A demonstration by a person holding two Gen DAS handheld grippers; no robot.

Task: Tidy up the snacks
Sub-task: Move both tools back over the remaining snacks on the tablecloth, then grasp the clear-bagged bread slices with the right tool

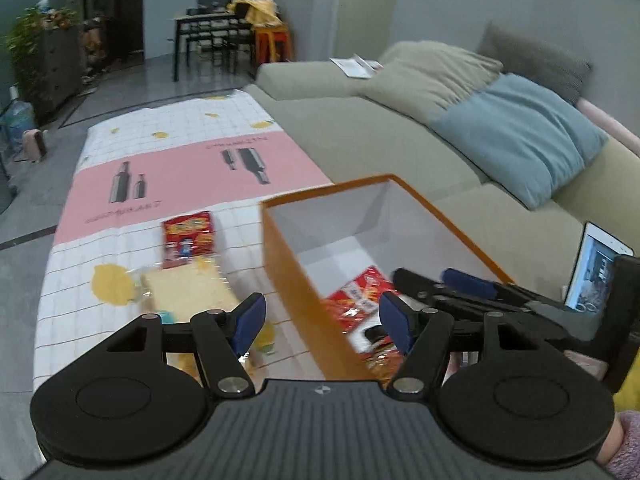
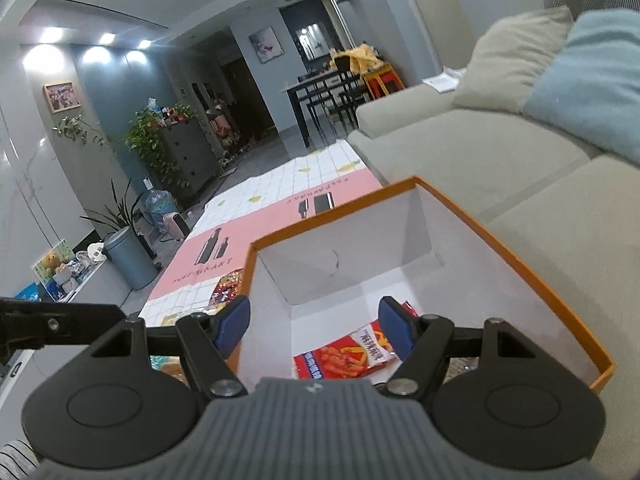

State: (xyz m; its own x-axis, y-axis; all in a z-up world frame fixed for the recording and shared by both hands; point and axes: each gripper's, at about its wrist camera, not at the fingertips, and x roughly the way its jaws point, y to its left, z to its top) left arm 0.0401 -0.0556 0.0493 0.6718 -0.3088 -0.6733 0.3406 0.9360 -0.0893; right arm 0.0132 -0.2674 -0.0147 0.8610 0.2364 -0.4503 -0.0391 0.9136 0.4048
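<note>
Both open tools (image 1: 322, 320) (image 2: 314, 330) straddle the orange box's (image 1: 280, 264) wall.

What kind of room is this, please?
Most likely a home living room: a sofa with cushions beside a low table, and a dining table further back.

The room is dim and bluish, lit mostly from ceiling spotlights (image 2: 96, 46) on the far left, which flare white and glare off the glossy wall beneath them. Both fisheye views bend straight lines hard toward the edges, with dark corners. Motion blur smears the orange box (image 1: 280, 256) rim and the snack packets; the sofa cushions (image 1: 516, 136) look soft. Shadows are faint and diffuse.
</note>
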